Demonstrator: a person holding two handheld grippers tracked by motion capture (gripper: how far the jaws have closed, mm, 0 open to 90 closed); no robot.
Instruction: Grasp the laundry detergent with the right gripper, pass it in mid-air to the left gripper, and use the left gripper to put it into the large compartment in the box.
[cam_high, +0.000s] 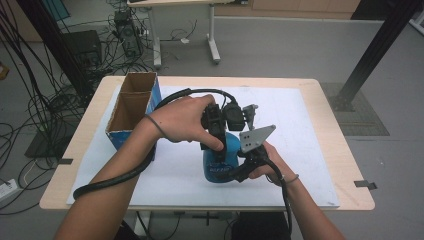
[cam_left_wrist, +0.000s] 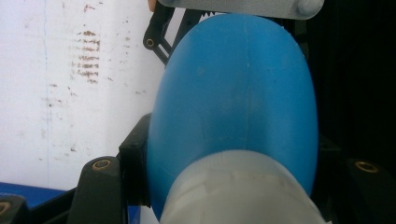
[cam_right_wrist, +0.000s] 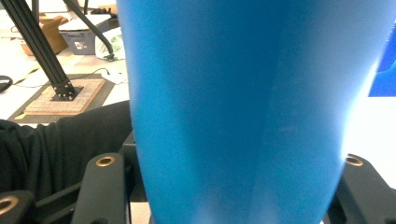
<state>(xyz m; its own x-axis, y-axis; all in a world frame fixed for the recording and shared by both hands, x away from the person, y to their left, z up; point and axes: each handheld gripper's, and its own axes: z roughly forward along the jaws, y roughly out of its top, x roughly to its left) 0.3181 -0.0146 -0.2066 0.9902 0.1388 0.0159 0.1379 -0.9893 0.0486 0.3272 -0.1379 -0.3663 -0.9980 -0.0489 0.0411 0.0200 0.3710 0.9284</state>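
Both grippers, left (cam_high: 216, 142) and right (cam_high: 239, 170), jaws clamped on blue plastic bottle (cam_high: 223, 159); uneven twisting could slip it onto the desk (cam_high: 320, 105).

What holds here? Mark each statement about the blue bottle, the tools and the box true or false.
1. Both tools grip the blue bottle. True: the left tool holds its top, the right tool its body.
2. The bottle lies inside the cardboard box. False: it stands on the white mat, right of the box.
3. The box is open at the top. True.
4. The bottle's cap is red. False: it is pale grey.
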